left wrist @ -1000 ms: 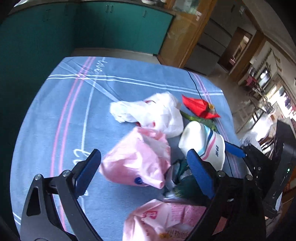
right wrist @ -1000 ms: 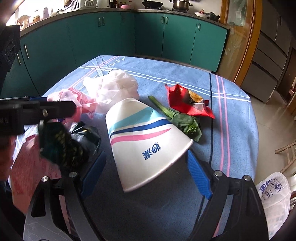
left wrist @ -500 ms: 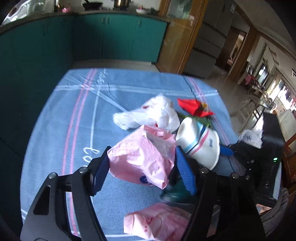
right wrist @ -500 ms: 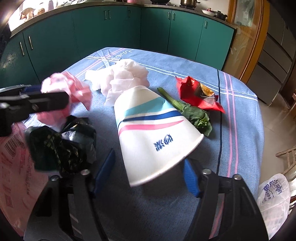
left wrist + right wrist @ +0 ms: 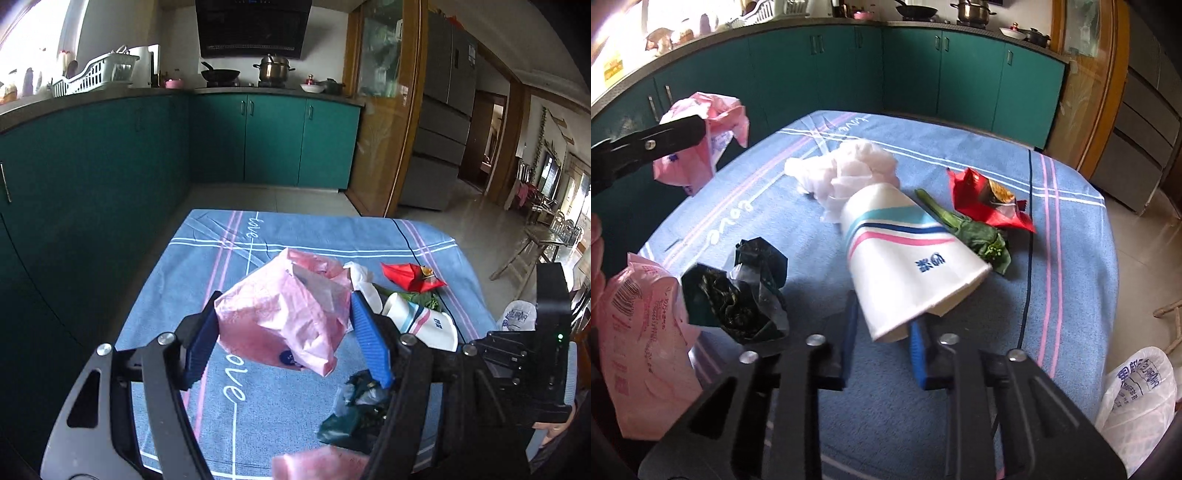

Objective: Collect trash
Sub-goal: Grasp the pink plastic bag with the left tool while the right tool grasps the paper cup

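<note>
With the pink bag (image 5: 284,317) clamped aloft by the left gripper (image 5: 286,339) and the right gripper (image 5: 882,343) closing on the cup (image 5: 905,266), 2 items are taken while wrapper (image 5: 990,201), stalk (image 5: 975,232) and tissue (image 5: 849,173) are left on the table (image 5: 1071,258).

Cup (image 5: 905,258) on tablecloth (image 5: 1071,295) between wrapper (image 5: 990,201) and crumpled bag (image 5: 738,291).

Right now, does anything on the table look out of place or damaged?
Yes. The paper cup lies tipped on its side, its rim squashed between the closing right gripper. A wilted green stalk and an open red wrapper lie loose on the blue tablecloth beside it.
</note>
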The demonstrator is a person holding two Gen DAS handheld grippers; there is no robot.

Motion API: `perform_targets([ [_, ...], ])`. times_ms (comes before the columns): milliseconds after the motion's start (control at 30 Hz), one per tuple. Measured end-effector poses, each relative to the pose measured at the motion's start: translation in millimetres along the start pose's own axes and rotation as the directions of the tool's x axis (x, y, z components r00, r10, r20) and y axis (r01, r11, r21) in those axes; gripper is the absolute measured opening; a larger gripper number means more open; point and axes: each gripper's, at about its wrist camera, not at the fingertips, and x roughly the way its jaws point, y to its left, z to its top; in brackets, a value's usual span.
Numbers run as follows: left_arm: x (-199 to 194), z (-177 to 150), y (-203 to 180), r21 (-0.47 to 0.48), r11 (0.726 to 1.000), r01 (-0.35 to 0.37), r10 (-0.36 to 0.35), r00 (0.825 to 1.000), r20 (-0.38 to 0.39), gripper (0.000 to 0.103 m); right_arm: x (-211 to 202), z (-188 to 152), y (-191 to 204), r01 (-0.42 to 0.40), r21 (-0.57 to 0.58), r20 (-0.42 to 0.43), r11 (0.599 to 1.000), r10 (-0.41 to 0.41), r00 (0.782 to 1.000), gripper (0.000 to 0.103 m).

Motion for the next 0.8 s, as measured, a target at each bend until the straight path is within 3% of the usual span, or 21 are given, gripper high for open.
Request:
perform_targets([
  [233,-12.5,-0.5,-4.0,0.029,0.998,-0.060,0.058,0.996,0.063,0.069,-7.9,-0.1,-6.1,-0.002,0.020,0.022,1.000,0.002,1.000,0.017],
  [800,-23.8,2.9,8.6,-0.046,0.997,-0.058,0.063,0.992,0.106,0.069,-32.8,-6.7,-35.5,0.028,0.097,0.075,0.995,-0.035,0.997,0.012],
])
